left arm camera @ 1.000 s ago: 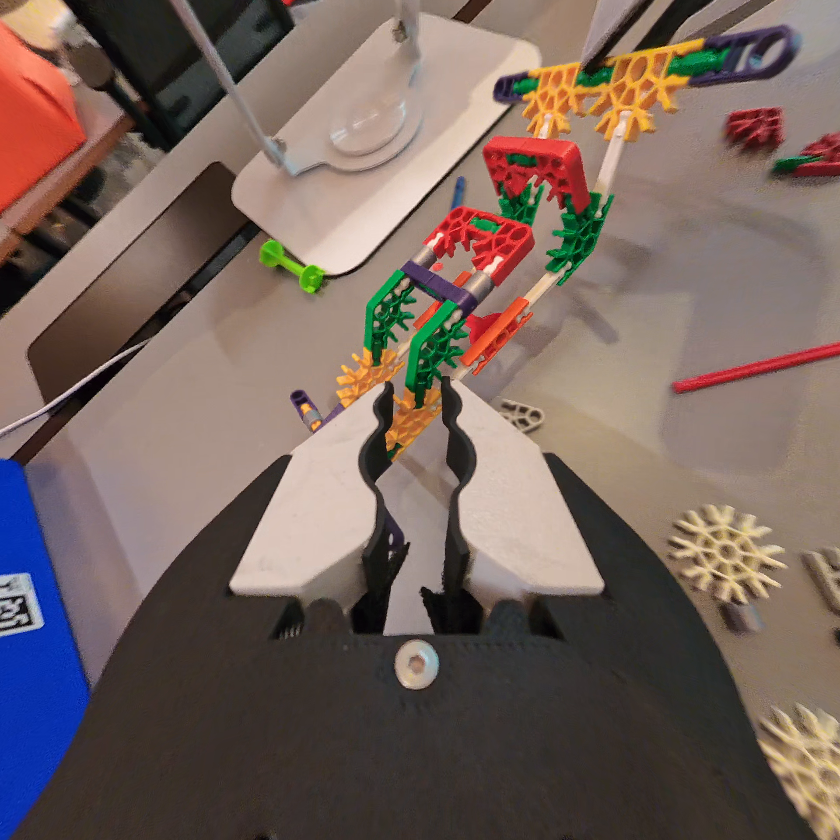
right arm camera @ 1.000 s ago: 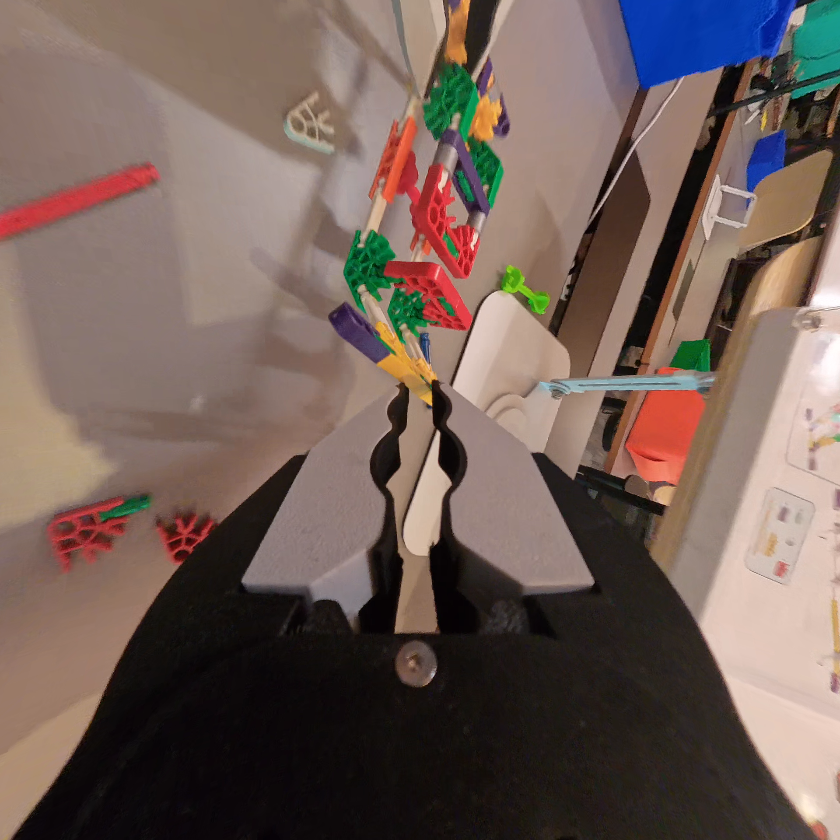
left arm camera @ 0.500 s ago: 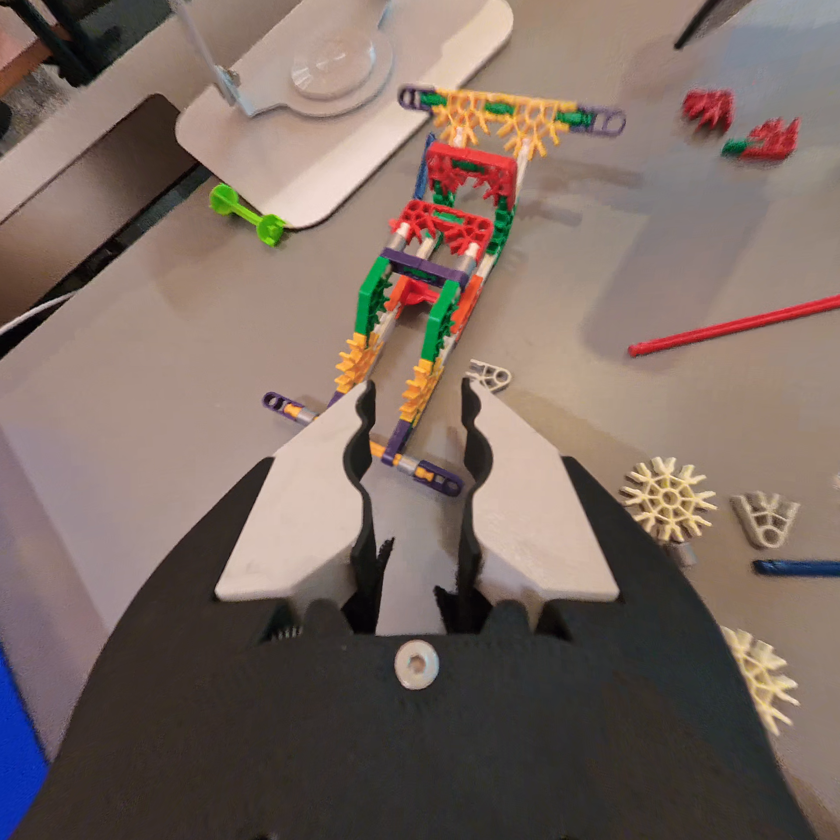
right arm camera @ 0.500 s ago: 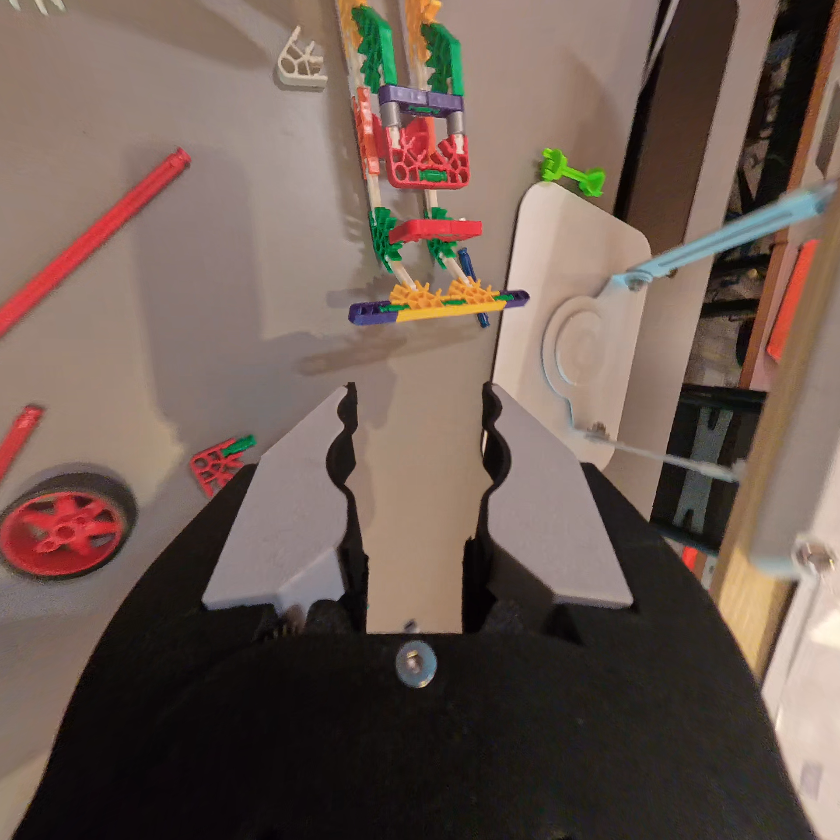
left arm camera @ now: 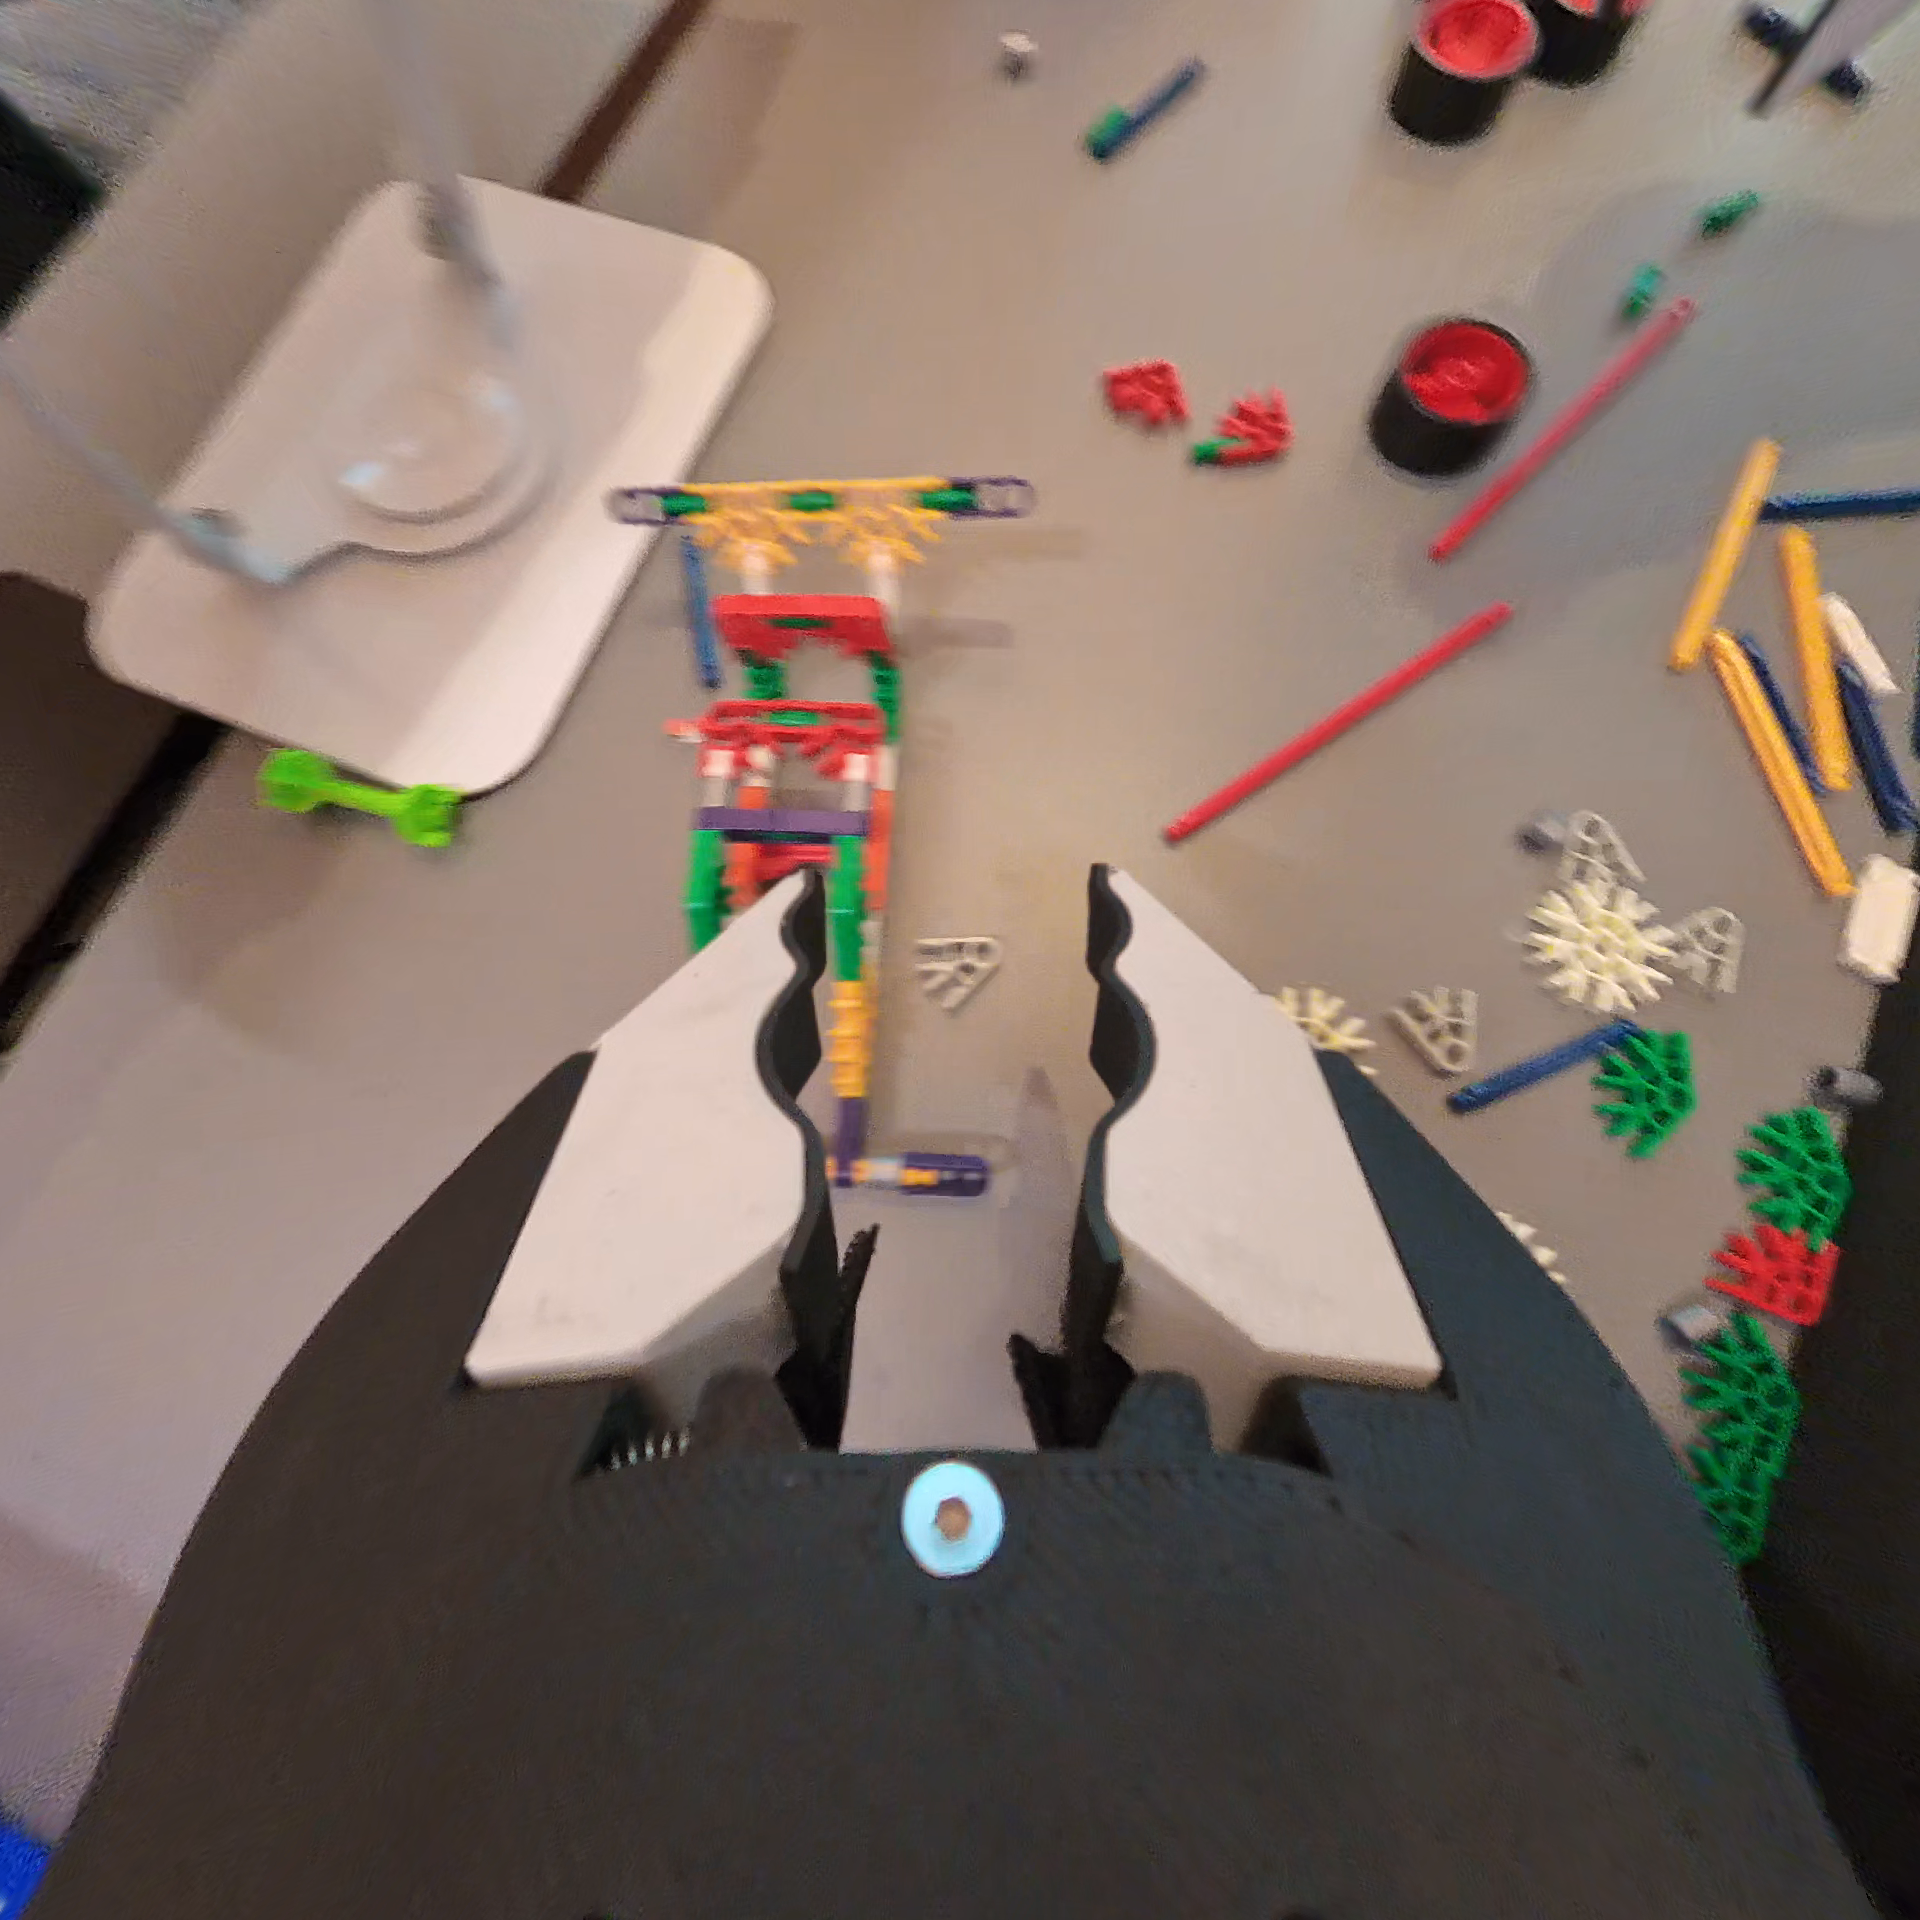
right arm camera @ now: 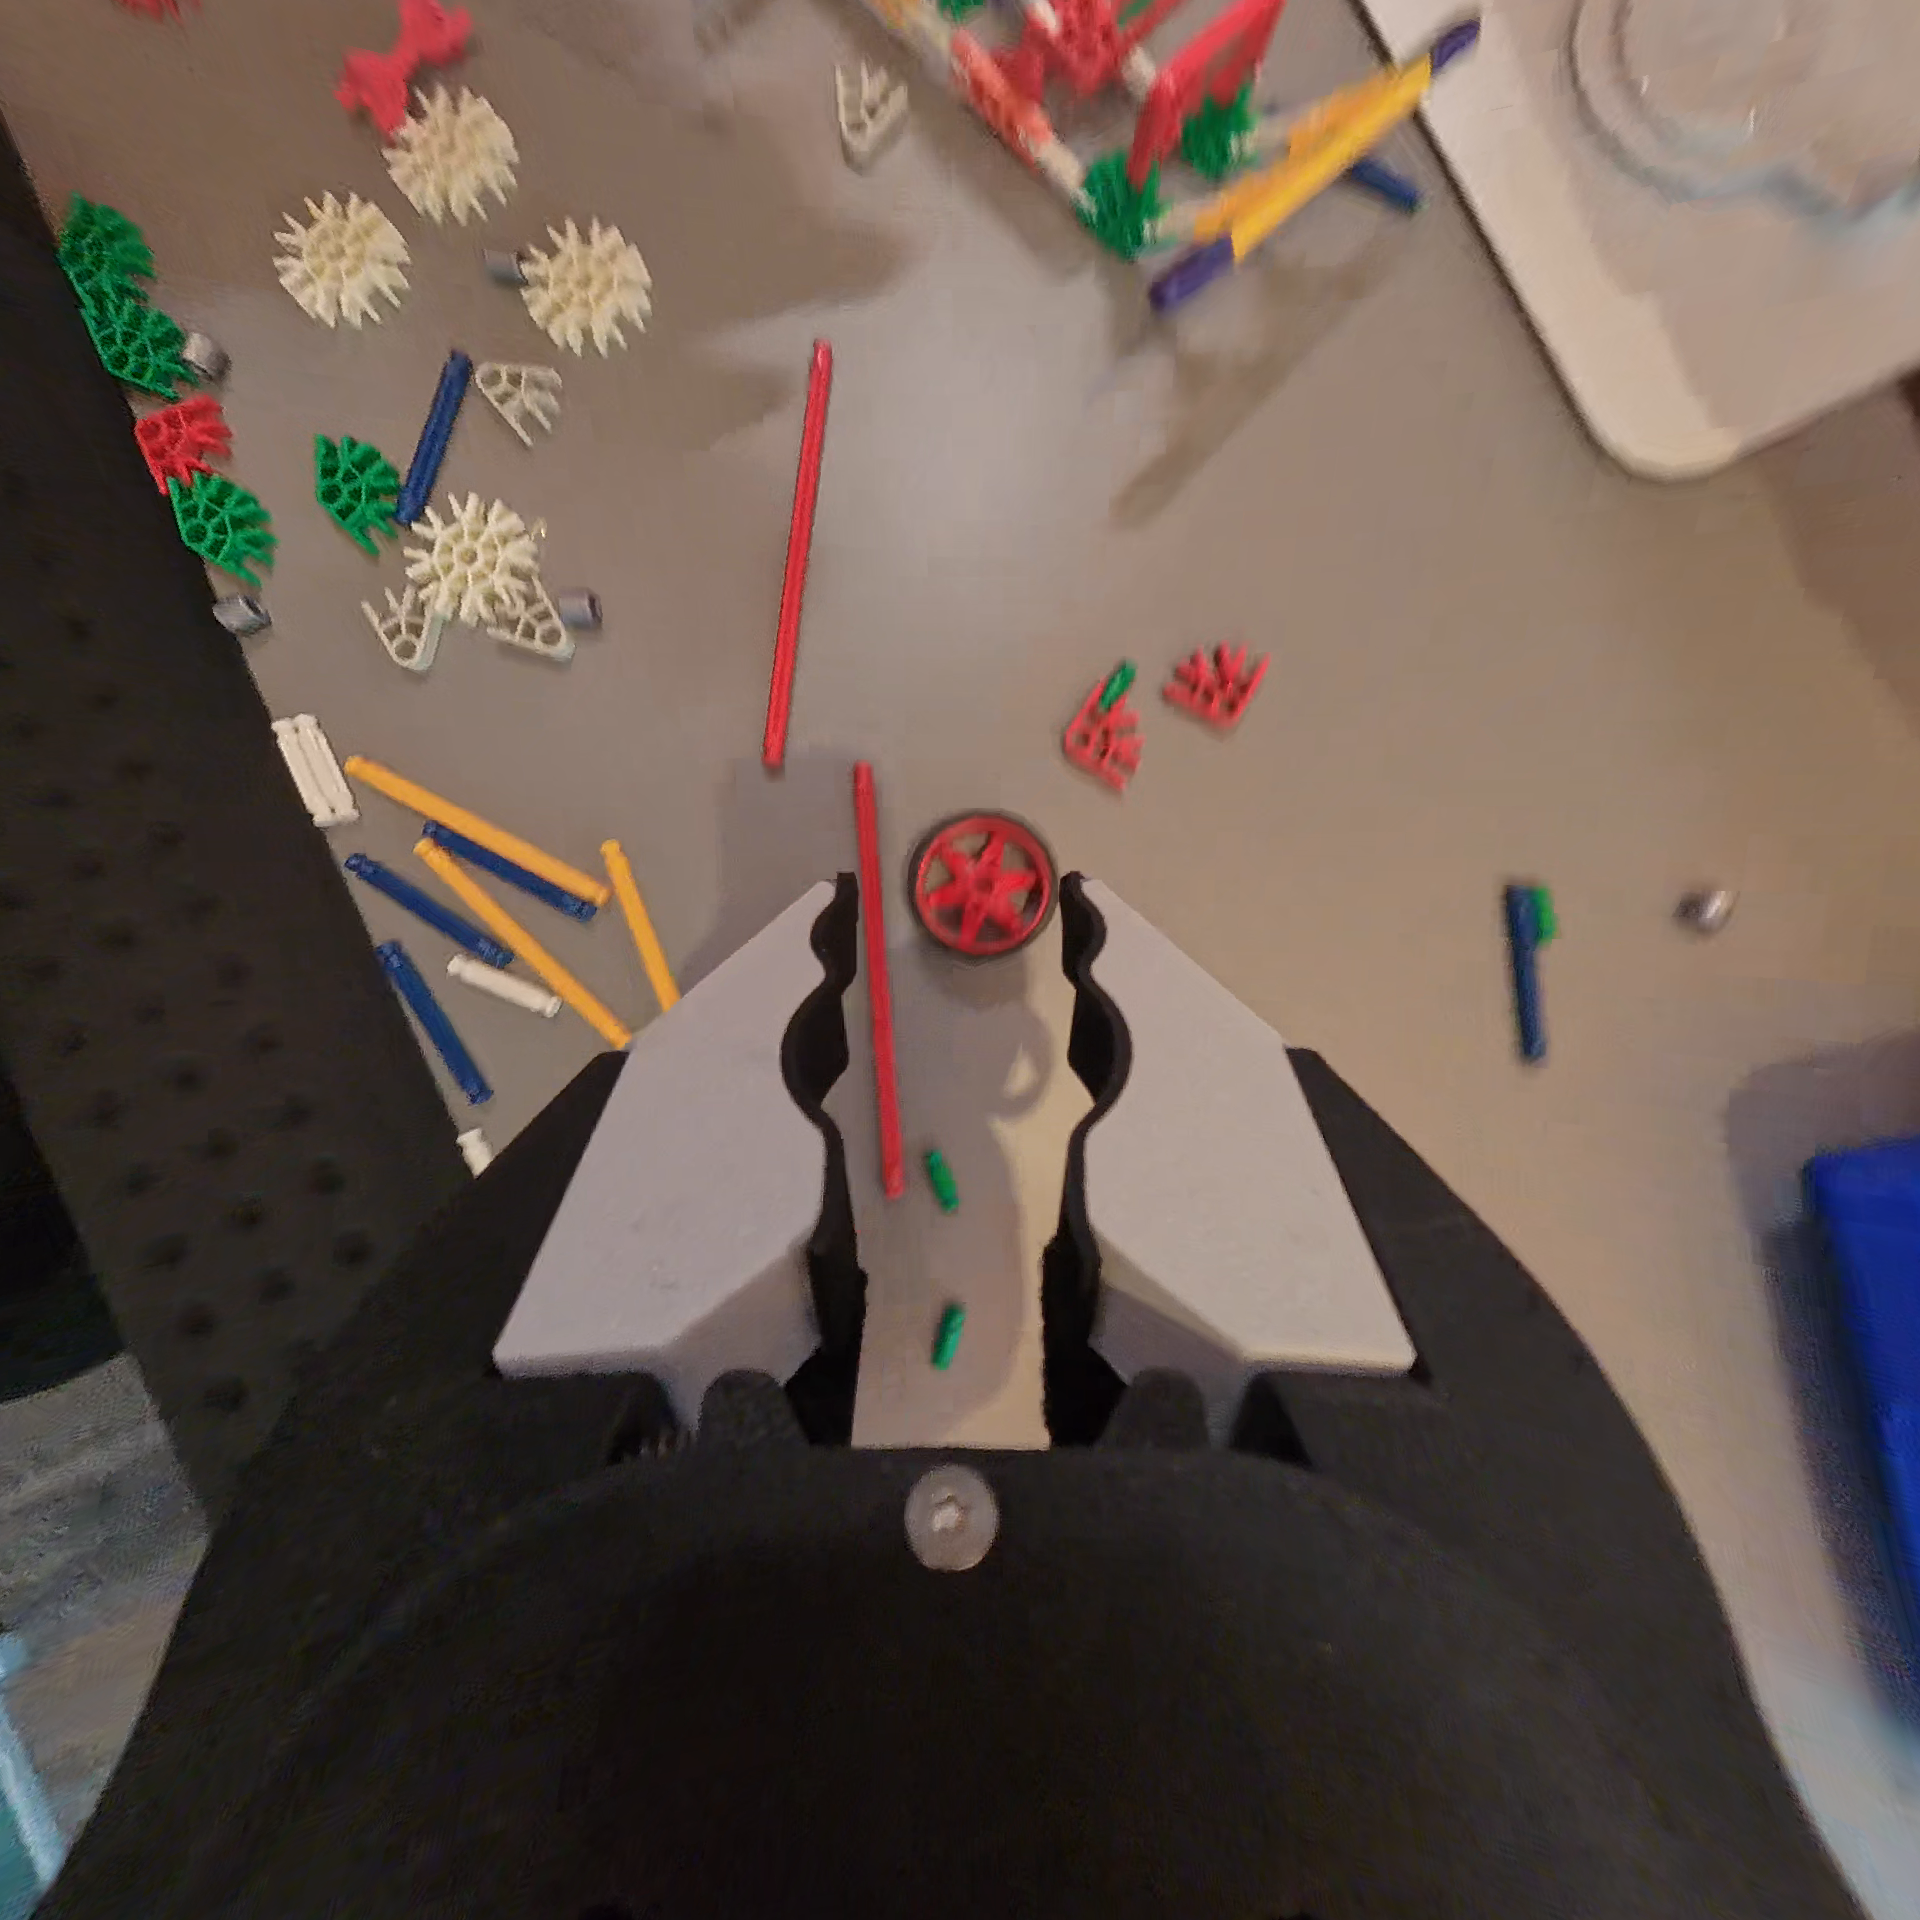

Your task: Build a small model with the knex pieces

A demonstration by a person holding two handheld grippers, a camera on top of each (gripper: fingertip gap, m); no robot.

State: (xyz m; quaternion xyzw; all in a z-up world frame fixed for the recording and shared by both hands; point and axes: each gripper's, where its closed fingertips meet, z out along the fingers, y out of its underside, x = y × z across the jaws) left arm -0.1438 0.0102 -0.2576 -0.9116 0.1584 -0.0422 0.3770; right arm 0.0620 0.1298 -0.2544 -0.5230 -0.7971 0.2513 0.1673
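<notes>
Grey tabletop (left arm camera: 1091, 312) lies under both grippers, strewn with plastic building pieces. The left gripper (left arm camera: 948, 883) hangs above it with its jaws spread wide and nothing between them. Just beyond and partly behind its left finger lies the model (left arm camera: 805, 727), a long frame of green, red, orange, yellow and purple parts, flat on the table with its yellow crossbar at the far end. A small grey connector (left arm camera: 958, 968) sits beside the model, seen between the fingertips. To the left rests a white base plate (left arm camera: 582, 582), with a lime-green rod (left arm camera: 358, 798) at its near edge. Two long red rods (left arm camera: 1340, 722) lie to the right, near a red-hubbed wheel (left arm camera: 1449, 395).

The right gripper (right arm camera: 954, 891) is likewise spread and empty. Between its fingers, on the table, a red rod (right arm camera: 875, 977) runs close along the left finger, and a red wheel (right arm camera: 982, 883) lies flat just ahead of the tips. Two short green pegs (right arm camera: 941, 1179) lie farther back between the fingers. White snowflake connectors (right arm camera: 473, 556) and yellow and blue rods (right arm camera: 488, 883) are scattered to the left. The view is blurred.
</notes>
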